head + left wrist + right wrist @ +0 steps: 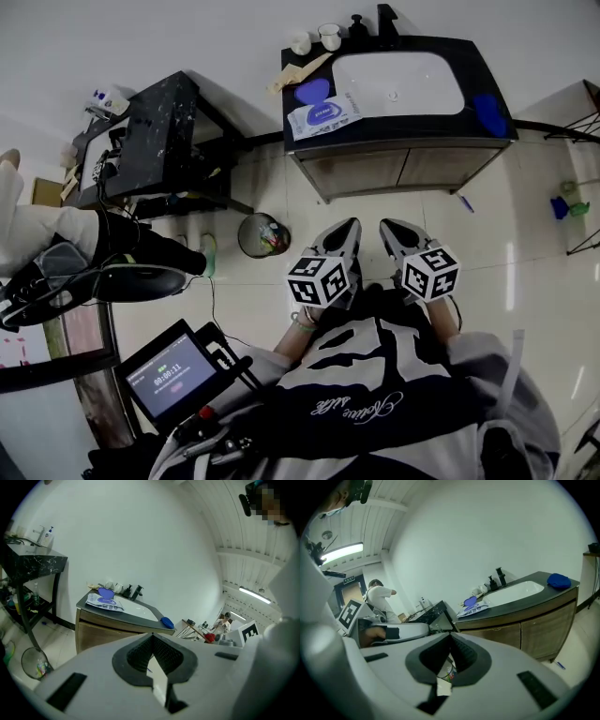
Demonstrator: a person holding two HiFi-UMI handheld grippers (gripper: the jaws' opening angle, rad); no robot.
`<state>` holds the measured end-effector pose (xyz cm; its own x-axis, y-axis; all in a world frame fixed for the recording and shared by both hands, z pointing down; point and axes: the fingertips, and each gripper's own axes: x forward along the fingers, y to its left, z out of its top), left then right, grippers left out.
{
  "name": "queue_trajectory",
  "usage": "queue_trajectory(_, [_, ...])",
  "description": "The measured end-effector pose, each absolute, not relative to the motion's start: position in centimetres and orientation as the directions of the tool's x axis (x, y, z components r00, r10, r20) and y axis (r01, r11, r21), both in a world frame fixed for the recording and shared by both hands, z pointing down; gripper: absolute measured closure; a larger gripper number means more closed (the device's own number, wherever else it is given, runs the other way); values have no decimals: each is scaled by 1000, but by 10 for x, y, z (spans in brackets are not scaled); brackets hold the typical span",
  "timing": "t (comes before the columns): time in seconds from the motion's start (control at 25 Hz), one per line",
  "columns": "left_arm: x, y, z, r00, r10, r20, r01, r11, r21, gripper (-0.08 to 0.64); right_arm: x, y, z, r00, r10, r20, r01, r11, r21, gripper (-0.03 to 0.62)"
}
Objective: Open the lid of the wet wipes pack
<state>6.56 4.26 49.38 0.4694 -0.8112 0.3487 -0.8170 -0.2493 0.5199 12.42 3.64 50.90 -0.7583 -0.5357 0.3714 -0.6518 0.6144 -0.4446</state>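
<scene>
On dark vanity counter [422, 127], wipes pack [323, 115]

On the vanity [403, 132], left of its basin [398, 84], we see the wet wipes pack [323, 116] with its blue lid [311, 91] open. In front of the vanity we hold the left gripper [351, 227] and the right gripper [385, 227], both pointing at it.

A white sink bowl [398, 84] sits in a dark counter [422, 128] on a brown wooden cupboard [375, 171]; a black tap [387, 19] stands behind the bowl; two white cups [329, 37] stand near the back left corner; a blue cloth [489, 112] lies at the right end; a black speckled table [164, 117] stands to the left; a round wire bin [262, 234] sits on the pale tiled floor [506, 234].
</scene>
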Motion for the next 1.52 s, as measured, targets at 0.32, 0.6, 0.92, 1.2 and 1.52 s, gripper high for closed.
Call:
queue_trajectory(0.32, [55,63,485,443,-830,338,-837,-249,487,561,109,55,495,-777,-533,335,-630,640,-441,594])
queue_trajectory(0.6, [37,63,479,482,-808,339,-832,-300,467,561,85,55,483,-759,-566,320,-649,622,-439,594])
queue_trajectory(0.92, [3,73,473,490,-805,335,-833,-319,451,561,63,56,474,-691,-641,334,-720,567,-400,594])
queue_trajectory(1.2, [-17,76,476,502,-797,337,-827,-327,458,561,39,58,476,-674,-646,358,-738,569,-362,594])
queue_trajectory(1.52, [-21,78,478,512,-795,325,-817,-333,471,561,36,62,470,-655,-670,349,-756,572,-319,594])
